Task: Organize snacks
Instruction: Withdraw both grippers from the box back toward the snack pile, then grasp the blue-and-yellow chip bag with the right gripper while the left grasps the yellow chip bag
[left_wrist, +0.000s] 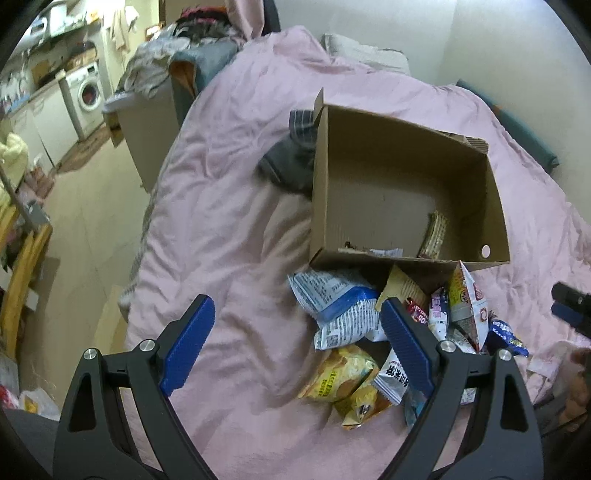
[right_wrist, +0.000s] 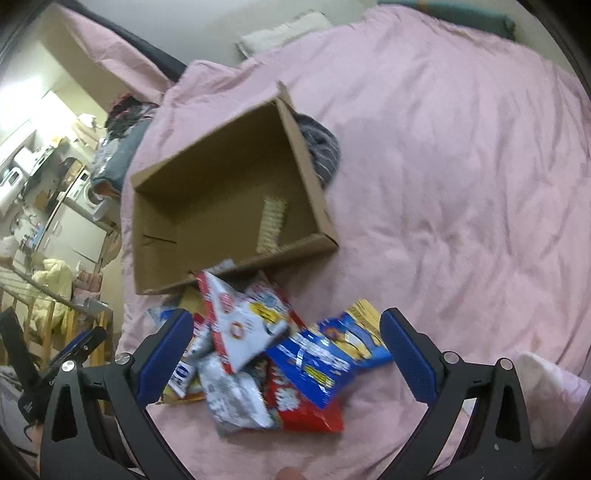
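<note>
Both grippers spread wide over snack pile on pink bed, nothing grasped.

Left gripper (left_wrist: 297, 314) and right gripper (right_wrist: 286, 328) hang released above the snack packets (right_wrist: 266, 354), heaped on the pink duvet (right_wrist: 461, 184) just in front of the cardboard box (left_wrist: 495, 206). Box is open-topped, one wafer pack (left_wrist: 436, 236) inside against its near wall. Dark garment (left_wrist: 288, 166) lies beside the box.

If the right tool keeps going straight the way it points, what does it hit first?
Most likely the white triangular snack packet on top of the pile, between the open right tool's fingers; depth is unclear, so the blue packet beside it could be touched first.
</note>
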